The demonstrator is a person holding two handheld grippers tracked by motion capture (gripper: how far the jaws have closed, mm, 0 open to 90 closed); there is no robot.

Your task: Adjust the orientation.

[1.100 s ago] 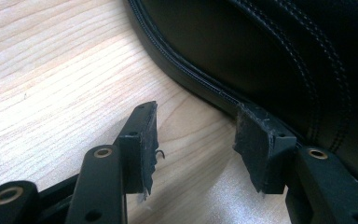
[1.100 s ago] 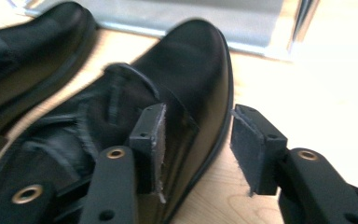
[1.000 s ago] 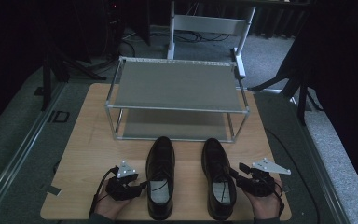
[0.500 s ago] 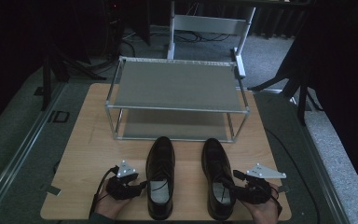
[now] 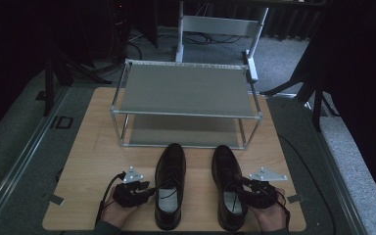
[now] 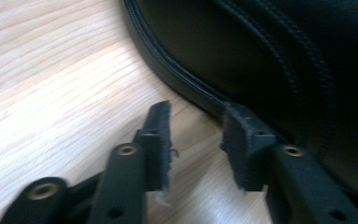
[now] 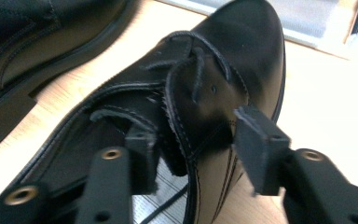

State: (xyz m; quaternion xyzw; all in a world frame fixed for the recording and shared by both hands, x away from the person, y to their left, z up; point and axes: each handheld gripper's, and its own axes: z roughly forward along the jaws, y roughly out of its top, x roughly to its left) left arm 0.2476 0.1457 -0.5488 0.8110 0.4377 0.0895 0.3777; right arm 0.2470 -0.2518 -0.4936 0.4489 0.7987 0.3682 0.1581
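Observation:
Two black lace-up shoes stand side by side on the wooden table [image 5: 93,152], toes toward the rack. My left gripper [image 5: 147,192] lies just left of the left shoe [image 5: 172,161]. Its jaws [image 6: 198,116] have just been closing and stand open over bare wood, one pad [image 6: 242,140] against the sole's edge. My right gripper [image 5: 242,190] reaches into the right shoe [image 5: 225,166] from the right. Its jaws [image 7: 196,130] have also just been closing and straddle the laced side wall, one inside and one outside, not clearly pressing.
A two-tier metal shoe rack [image 5: 186,90] with grey shelves stands behind the shoes at the table's far half. A white frame [image 5: 215,24] and dark stands rise on the floor beyond. The left shoe [image 7: 28,28] lies close beside the right shoe [image 7: 247,42].
My right gripper has shifted left onto the right shoe's opening. The left gripper has stayed beside the left shoe. Both shoes rest where they were.

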